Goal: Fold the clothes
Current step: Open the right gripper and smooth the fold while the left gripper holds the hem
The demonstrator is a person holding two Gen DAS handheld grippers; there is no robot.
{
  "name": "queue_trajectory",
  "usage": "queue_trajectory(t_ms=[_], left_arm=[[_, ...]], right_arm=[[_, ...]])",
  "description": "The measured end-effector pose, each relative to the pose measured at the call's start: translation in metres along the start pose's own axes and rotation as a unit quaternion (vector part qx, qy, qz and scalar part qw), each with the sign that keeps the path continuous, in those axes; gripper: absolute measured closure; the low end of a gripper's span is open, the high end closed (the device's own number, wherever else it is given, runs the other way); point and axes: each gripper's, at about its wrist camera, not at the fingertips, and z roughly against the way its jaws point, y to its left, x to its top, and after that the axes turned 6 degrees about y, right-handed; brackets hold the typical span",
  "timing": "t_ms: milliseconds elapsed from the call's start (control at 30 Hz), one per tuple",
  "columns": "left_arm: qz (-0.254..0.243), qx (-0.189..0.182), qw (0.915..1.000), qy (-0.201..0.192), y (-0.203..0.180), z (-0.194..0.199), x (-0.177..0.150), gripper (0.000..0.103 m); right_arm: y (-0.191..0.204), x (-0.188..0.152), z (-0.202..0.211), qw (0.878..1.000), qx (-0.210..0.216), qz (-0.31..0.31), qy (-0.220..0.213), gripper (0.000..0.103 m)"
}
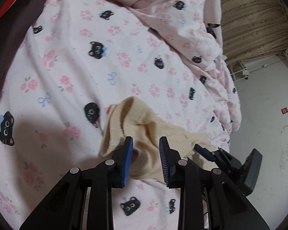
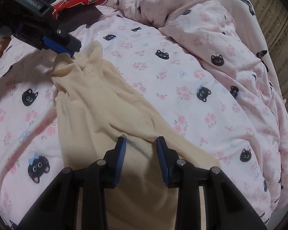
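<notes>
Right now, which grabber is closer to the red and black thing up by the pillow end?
Left. The left gripper sits at the cream top's far end, just below the red and black garment. The right gripper is at the top's near end, much farther away.

One cream ribbed garment [image 2: 98, 103] lies mid-frame on one pink cat-print bedsheet [image 2: 163, 72]. Two grippers work it: the left gripper [image 1: 146, 143] low in its own view, the right gripper [image 2: 141, 140] likewise. One rumpled matching quilt [image 2: 211, 19] fills the upper right; one red-and-dark garment [image 2: 82, 0] sits upper left.
</notes>
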Motion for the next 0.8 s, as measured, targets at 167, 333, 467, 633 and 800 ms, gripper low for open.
queue_trajectory(t_ms=[167,333,467,633,800], left_arm=[[0.005,-0.006,1.0000,-0.002,0.005,0.004,0.002,0.079],[-0.001,0.003,1.0000,0.000,0.003,0.002,0.001,0.079],[0.007,0.006,0.9999,0.010,0.008,-0.003,0.001,0.079],[0.014,0.009,0.9997,0.017,0.011,-0.007,0.001,0.079],[0.019,0.011,0.9995,0.021,0.014,-0.008,0.002,0.079]], right_arm=[[-0.009,0.008,0.012,1.000,0.026,0.000,-0.007,0.069],[-0.018,0.010,0.018,0.999,0.038,0.001,0.001,0.068],[-0.012,0.013,0.000,0.999,0.033,0.025,0.030,0.068],[-0.017,0.022,-0.014,0.999,0.033,0.021,0.036,0.068],[-0.049,0.034,-0.016,0.999,0.006,-0.038,0.024,0.068]])
